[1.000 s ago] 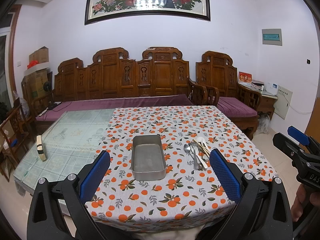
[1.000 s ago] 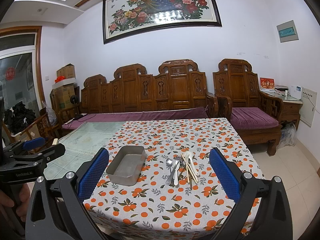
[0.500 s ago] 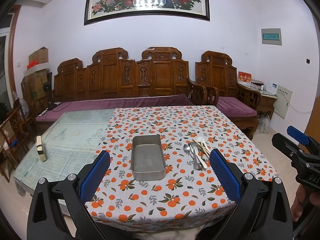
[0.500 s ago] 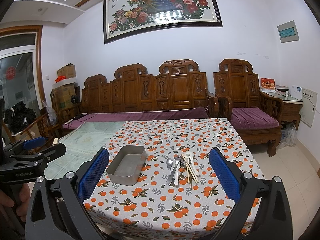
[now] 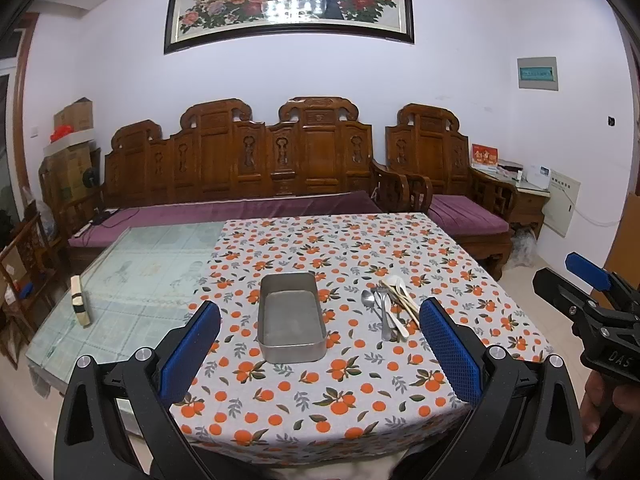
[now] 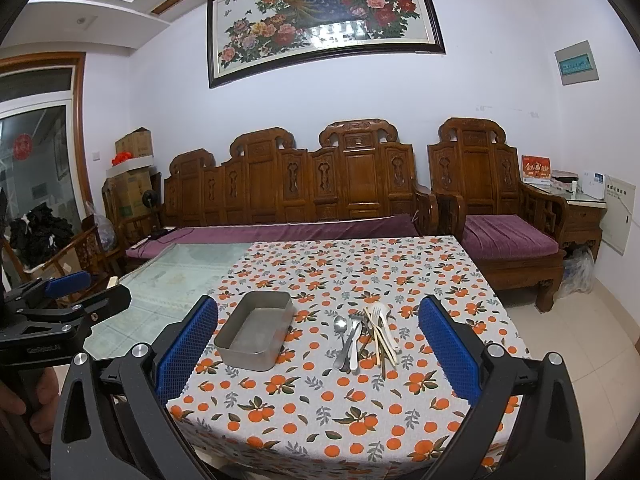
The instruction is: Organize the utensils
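Nearest the cams: both grippers held back off the near edge of the table, nothing in either. Left gripper (image 5: pixel 320 356) has its jaws spread wide and empty, right gripper (image 6: pixel 318 354) same deal, blue pads far apart w/ nothing between.

Using the metal tray (image 5: pixel 291 317) as the landmark: it sits on the orange-print tablecloth (image 5: pixel 320 396), a bit in from the near edge, and it's empty inside afaict. Just right of the tray, not touching it, is the utensil pile (image 6: pixel 366 338): a metal spoon closest to the tray, then a knife and fork, a white plastic fork/spoon, and some chopsticks, all overlapping in a loose bundle. Left of the tray the cloth ends and bare glass tabletop (image 5: pixel 132 280) starts. Behind the tray, past the far table edge, wooden bench (image 6: pixel 288 188).

So progress = basically zero imo. Nothing sorted into the tray yet, whole pile left to move.

Pile lies ahead of both sets of jaws, well apart from them, right of center in the left cam, roughly centered for the right one.
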`<state>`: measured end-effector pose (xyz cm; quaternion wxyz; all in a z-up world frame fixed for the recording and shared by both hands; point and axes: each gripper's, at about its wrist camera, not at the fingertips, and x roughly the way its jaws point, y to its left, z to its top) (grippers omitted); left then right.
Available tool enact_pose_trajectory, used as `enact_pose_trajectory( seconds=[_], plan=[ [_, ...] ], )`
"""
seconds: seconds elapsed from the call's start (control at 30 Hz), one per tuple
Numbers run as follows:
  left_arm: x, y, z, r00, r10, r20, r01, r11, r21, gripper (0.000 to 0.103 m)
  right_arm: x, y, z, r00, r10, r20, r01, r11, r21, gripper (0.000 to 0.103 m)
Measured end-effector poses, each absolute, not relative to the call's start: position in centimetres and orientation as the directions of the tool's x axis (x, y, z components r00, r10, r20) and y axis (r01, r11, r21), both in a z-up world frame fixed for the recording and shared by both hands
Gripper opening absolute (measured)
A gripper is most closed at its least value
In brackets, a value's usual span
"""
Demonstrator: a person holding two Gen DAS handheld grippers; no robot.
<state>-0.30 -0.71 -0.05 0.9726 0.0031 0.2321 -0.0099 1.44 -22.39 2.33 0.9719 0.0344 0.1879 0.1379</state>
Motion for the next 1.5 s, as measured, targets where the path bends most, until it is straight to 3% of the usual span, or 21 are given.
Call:
enact_pose_trajectory(
  seconds=[0.47, 0.87, 1.03, 1.5],
  plan=[
    [3.9, -1.0, -3.8, 0.842, -0.040, -0.538, 0.058, 0.998, 0.016, 0.096, 5.6, -22.7, -1.5, 0.861, 0.284, -0.421, -0.250, 0.959, 0.135, 0.100],
    [9.9, -1.8, -6.3, 0.798, -0.086, -0.597, 0.135, 0.990, 0.038, 0.097, 13.3, -24.9, -3.6, 0.849, 0.278, -0.450, -0.230, 0.960, 0.160, 0.084],
    [12.5, -1.8, -7.1, 0.786, -0.088, -0.612, 0.145, 0.989, 0.043, 0.096, 16.9, -25.4, -3.9, 0.845, 0.275, -0.459, -0.227, 0.961, 0.157, 0.071],
    [19.4, -3.1, -11.2, 0.725, -0.095, -0.682, 0.163, 0.986, 0.036, 0.096, 27.5, -26.4, -9.8, 0.784, 0.278, -0.555, -0.238, 0.960, 0.145, 0.058]
  ],
)
